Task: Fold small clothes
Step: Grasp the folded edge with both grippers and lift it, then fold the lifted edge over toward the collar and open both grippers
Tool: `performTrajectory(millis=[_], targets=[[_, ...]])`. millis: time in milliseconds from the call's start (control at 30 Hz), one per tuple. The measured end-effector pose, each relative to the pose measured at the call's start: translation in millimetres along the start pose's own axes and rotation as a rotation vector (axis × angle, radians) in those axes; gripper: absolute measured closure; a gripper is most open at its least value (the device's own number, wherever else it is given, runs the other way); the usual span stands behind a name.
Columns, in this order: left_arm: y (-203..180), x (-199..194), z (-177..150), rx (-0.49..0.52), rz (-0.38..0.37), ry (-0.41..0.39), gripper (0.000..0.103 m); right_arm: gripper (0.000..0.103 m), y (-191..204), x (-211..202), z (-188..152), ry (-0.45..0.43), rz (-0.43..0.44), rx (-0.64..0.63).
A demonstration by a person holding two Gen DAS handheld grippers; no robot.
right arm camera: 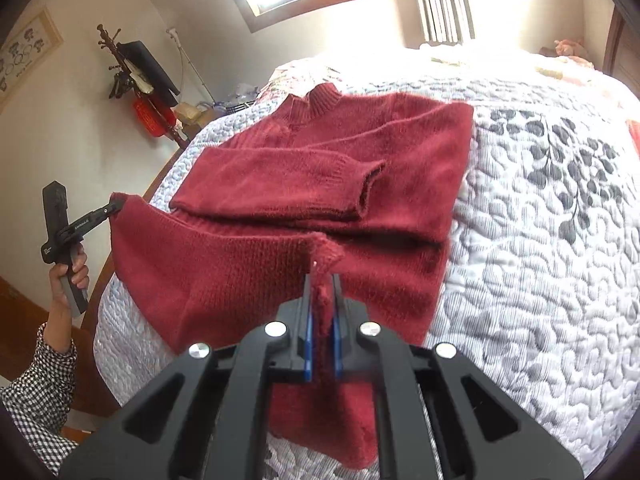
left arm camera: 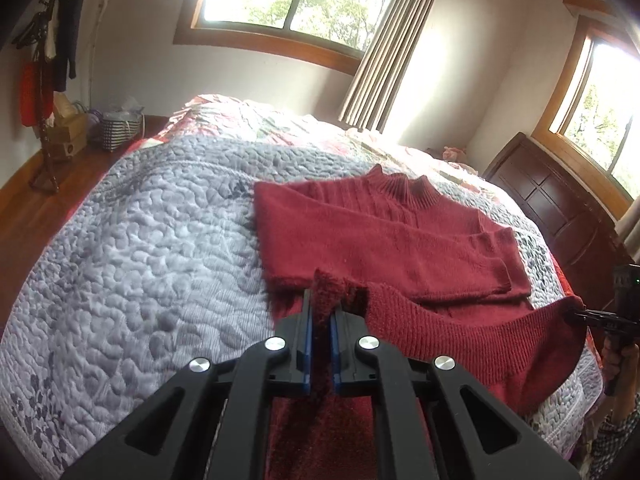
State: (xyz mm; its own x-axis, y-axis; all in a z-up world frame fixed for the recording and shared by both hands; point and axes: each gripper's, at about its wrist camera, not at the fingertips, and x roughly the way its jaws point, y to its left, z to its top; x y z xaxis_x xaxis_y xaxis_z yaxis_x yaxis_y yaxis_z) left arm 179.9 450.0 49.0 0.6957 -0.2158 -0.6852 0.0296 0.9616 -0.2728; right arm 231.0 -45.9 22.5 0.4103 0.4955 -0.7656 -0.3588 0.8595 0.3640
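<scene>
On the quilted bed [left arm camera: 120, 240], sweater [left arm camera: 360, 232] sleeves lie folded; both grippers [left arm camera: 322, 312] [right arm camera: 322, 292] clench its hem, the bottom fold unfinished.

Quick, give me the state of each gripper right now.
Left gripper: shut on the red sweater's hem corner.
Right gripper: shut on the other hem corner.
</scene>
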Motion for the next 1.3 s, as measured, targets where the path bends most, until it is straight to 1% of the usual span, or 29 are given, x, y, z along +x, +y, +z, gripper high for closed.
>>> performTrajectory(millis=[67, 167, 333, 367, 500, 567, 633, 767, 867, 1000, 1067, 1133, 1200, 1233, 1267, 1300], targets=[[1.1, 8.8, 18.6, -0.019, -0.006, -0.017, 0.096, 0.097, -4.0, -0.1, 19.1, -0.02, -0.018, 0.0], [1.8, 27.3, 43.8, -0.02, 0.035, -0.043, 0.096, 0.097, -14.1, 5.3, 51.0, -0.041, -0.039, 0.024], [12.5, 66.0, 90.1, -0.074, 0.05, -0.067, 0.096, 0.097, -35.9, 24.7, 109.9, -0.064, -0.073, 0.058], [13.4, 74.6, 99.7, -0.074, 0.064, -0.07, 0.096, 0.097, -39.9, 30.3, 123.1, -0.068, -0.088, 0.064], [16.0, 110.6, 131.1, -0.072, 0.1, -0.063, 0.096, 0.097, -55.0, 53.2, 165.6, -0.072, -0.102, 0.1], [17.9, 128.3, 139.9, -0.074, 0.11, -0.044, 0.096, 0.097, -61.1, 68.8, 180.9, -0.057, -0.125, 0.106], [19.0, 145.2, 142.1, -0.066, 0.133, -0.017, 0.096, 0.097, -68.3, 85.5, 192.1, -0.034, -0.145, 0.114], [22.9, 178.1, 141.0, -0.055, 0.166, 0.043, 0.096, 0.097, -83.6, 119.0, 202.3, 0.014, -0.174, 0.137], [26.3, 200.2, 134.7, -0.042, 0.199, 0.086, 0.096, 0.097, -94.2, 141.5, 201.4, 0.043, -0.186, 0.16], [35.2, 232.2, 119.6, -0.041, 0.254, 0.157, 0.096, 0.097, -113.2, 169.8, 192.5, 0.081, -0.201, 0.218], [41.3, 247.4, 111.5, -0.047, 0.274, 0.195, 0.094, 0.097, -119.8, 177.9, 183.7, 0.08, -0.194, 0.245], [45.5, 253.6, 103.4, -0.056, 0.27, 0.199, 0.091, 0.097, -124.3, 181.8, 178.7, 0.068, -0.184, 0.261], [49.5, 251.7, 99.9, -0.086, 0.244, 0.199, 0.088, 0.095, -124.6, 178.7, 176.0, 0.061, -0.172, 0.264], [50.5, 246.7, 100.0, -0.101, 0.229, 0.195, 0.086, 0.089, -122.4, 174.1, 175.4, 0.053, -0.171, 0.256], [50.7, 239.3, 101.2, -0.11, 0.214, 0.185, 0.08, 0.082, -118.9, 166.8, 173.8, 0.041, -0.178, 0.246], [50.6, 230.3, 102.2, -0.112, 0.202, 0.175, 0.077, 0.07, -115.7, 157.0, 172.3, 0.032, -0.193, 0.236]])
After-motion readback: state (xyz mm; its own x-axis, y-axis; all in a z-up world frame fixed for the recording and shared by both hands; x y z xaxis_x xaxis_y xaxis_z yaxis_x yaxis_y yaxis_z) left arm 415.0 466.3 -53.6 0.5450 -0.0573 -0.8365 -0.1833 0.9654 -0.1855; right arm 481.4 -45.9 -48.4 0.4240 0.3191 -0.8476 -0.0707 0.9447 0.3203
